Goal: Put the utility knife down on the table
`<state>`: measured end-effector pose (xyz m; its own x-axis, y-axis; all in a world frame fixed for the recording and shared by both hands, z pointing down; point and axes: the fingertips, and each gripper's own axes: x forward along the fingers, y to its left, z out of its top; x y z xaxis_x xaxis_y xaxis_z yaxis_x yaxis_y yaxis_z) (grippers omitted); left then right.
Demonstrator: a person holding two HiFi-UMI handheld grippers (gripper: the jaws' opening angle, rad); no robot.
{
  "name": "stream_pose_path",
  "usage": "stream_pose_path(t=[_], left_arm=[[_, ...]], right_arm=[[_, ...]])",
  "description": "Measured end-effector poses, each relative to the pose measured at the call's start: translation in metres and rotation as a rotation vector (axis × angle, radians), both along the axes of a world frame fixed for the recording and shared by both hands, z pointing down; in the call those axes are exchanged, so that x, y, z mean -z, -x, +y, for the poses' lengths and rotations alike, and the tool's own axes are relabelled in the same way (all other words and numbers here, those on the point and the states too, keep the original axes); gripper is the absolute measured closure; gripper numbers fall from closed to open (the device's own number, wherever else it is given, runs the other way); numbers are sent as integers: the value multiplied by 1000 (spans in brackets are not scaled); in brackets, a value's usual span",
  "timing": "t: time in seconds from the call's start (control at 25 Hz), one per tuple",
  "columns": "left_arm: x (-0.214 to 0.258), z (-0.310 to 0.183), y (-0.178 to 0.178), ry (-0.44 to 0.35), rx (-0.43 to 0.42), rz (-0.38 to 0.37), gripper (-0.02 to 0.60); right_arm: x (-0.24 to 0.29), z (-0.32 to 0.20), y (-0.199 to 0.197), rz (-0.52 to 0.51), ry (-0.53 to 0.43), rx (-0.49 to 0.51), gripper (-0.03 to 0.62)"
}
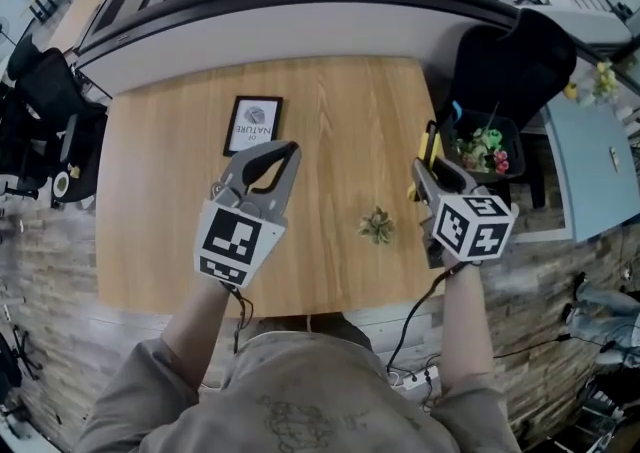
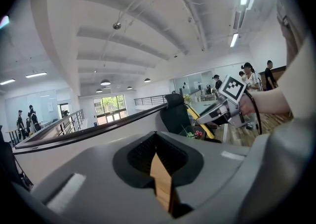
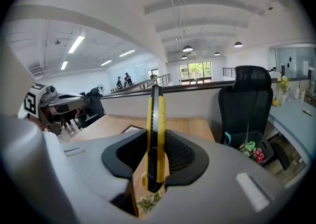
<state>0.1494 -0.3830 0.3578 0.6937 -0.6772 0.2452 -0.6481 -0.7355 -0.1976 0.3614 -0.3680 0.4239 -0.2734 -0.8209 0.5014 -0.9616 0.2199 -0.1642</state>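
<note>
A yellow and black utility knife (image 3: pixel 157 129) stands on edge between the jaws of my right gripper (image 3: pixel 156 166), which is shut on it. In the head view that right gripper (image 1: pixel 430 176) hovers over the right edge of the wooden table (image 1: pixel 340 111), with the utility knife (image 1: pixel 431 148) poking out ahead of it. My left gripper (image 1: pixel 287 150) is held over the table's middle left, shut with nothing in it. Only a sliver of table shows between the jaws of the left gripper (image 2: pixel 159 161) in its own view.
A small green plant (image 1: pixel 377 226) lies on the table between the grippers. A framed picture (image 1: pixel 252 124) lies farther back. Right of the table stand a black chair (image 1: pixel 512 61) and a black bin (image 1: pixel 484 148) with flowers. A curved wall runs behind.
</note>
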Motion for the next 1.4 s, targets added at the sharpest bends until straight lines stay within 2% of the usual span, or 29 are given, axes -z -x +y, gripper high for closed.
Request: stream_pose_path(t=[0.28, 0.64, 0.84, 1.04, 1.4], left_arm=[[-60, -48, -4, 116, 21, -38, 580], [-153, -76, -4, 311, 53, -72, 580], [-194, -84, 6, 384, 79, -102, 580], [-214, -88, 14, 423, 91, -114, 580], [-229, -70, 18, 466, 88, -114, 580]], right_arm=[[-92, -65, -12, 71, 208, 25, 471], [-208, -97, -4, 111, 428, 98, 471], [-262, -101, -4, 123, 506, 88, 471], [-300, -93, -1, 139, 589, 99, 471], [-311, -90, -2, 115, 607, 102, 468]])
